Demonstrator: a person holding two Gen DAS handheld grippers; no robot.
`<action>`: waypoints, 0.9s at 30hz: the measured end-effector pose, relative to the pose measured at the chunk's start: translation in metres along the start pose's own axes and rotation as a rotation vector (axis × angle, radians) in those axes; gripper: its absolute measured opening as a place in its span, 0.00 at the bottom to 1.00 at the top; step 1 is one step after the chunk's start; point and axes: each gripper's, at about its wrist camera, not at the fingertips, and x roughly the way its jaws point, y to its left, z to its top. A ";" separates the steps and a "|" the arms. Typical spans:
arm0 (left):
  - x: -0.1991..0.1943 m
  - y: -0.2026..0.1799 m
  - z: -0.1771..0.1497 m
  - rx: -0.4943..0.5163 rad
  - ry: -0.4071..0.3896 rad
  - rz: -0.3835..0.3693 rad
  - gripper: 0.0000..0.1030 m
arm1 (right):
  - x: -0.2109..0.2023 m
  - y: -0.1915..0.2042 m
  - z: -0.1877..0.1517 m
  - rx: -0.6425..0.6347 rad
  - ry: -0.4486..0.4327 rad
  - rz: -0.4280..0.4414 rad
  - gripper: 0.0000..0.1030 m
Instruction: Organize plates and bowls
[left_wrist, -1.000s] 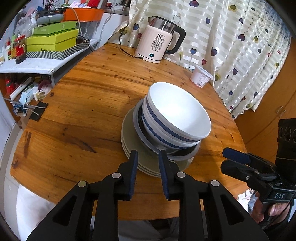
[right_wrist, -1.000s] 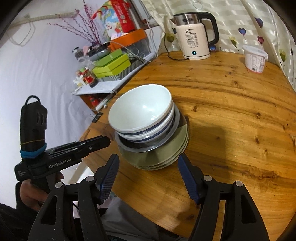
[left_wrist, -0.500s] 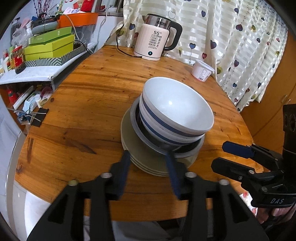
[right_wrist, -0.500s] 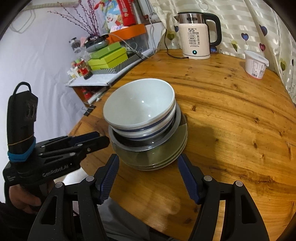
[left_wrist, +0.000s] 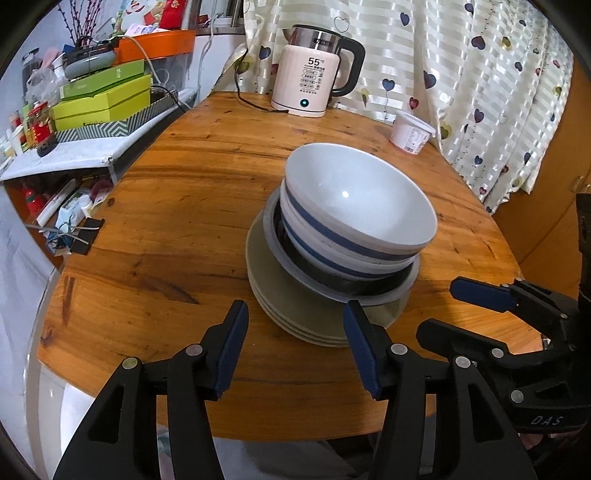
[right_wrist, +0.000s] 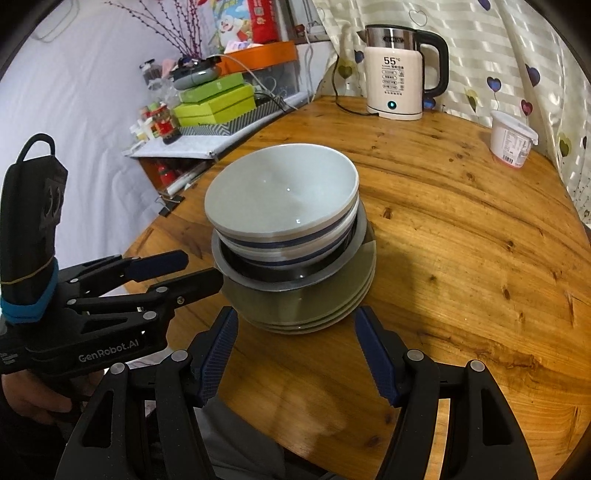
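We are opening the empty left gripper (left_wrist: 295, 345) beside the spread, empty right gripper (right_wrist: 293, 349), both hovering near the stacked white blue-banded ceramic bowls (left_wrist: 354, 214) on olive-green plates (left_wrist: 295, 317) at the round wooden table (left_wrist: 184, 206)'s near edge, apparently needing to lift the top bowl next.

Bowls (left_wrist: 354, 206) sit nested on stacked plates (left_wrist: 291, 314) near the table's (left_wrist: 166, 221) front edge — kettle (left_wrist: 312, 86) behind.

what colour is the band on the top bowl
Dark blue on white, around the top bowl below its rim; clearest in the left wrist view.
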 end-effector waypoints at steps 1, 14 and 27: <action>0.000 0.000 0.000 0.003 0.000 0.003 0.53 | 0.000 0.000 0.000 0.000 0.001 -0.003 0.65; 0.006 -0.008 -0.003 0.020 0.027 0.021 0.53 | 0.001 0.001 -0.002 -0.001 -0.002 -0.028 0.67; 0.005 -0.009 -0.006 -0.003 0.023 -0.006 0.53 | 0.001 0.001 -0.005 -0.005 -0.005 -0.027 0.68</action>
